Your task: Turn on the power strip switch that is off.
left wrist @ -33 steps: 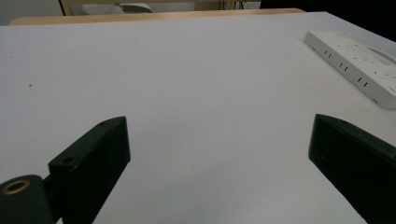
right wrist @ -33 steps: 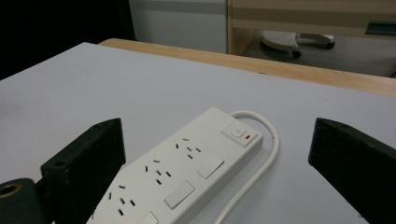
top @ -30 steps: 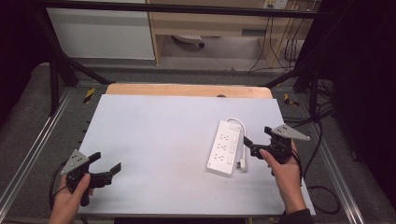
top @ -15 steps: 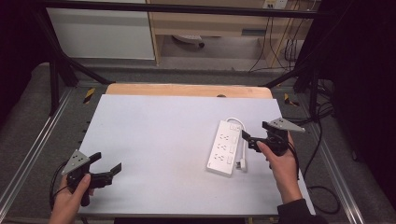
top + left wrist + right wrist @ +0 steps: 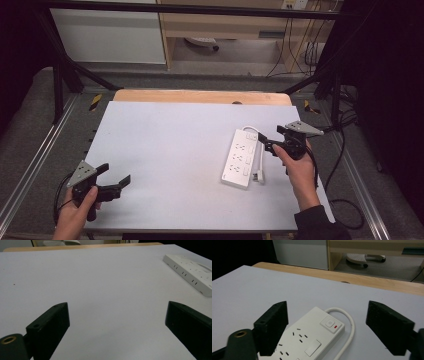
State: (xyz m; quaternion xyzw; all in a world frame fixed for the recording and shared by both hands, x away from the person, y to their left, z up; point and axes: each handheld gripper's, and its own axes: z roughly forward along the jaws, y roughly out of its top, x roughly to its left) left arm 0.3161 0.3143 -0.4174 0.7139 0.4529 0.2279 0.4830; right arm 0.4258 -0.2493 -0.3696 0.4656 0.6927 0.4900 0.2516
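Note:
A white power strip (image 5: 241,157) lies flat on the right part of the white table (image 5: 170,145), its white cable (image 5: 261,161) looped along its right side. My right gripper (image 5: 269,145) hovers at the strip's far right end, open. Its jaws have just been closing somewhat, and they press on nothing. In the right gripper view its fingers (image 5: 273,323) frame the strip's switch end (image 5: 331,324) and cable (image 5: 349,325). My left gripper (image 5: 114,175) is open near the front left corner, and the power strip (image 5: 191,273) lies far off to its right.
A wooden strip (image 5: 200,96) borders the table's far edge. Metal rails (image 5: 360,185) run along both sides. Black cables (image 5: 345,150) trail off the right edge to the floor. Cabinets (image 5: 110,35) stand beyond the table.
My right gripper has moved a little farther from the person, up along the strip's right side, and its jaws have narrowed. The left gripper has stayed where it was.

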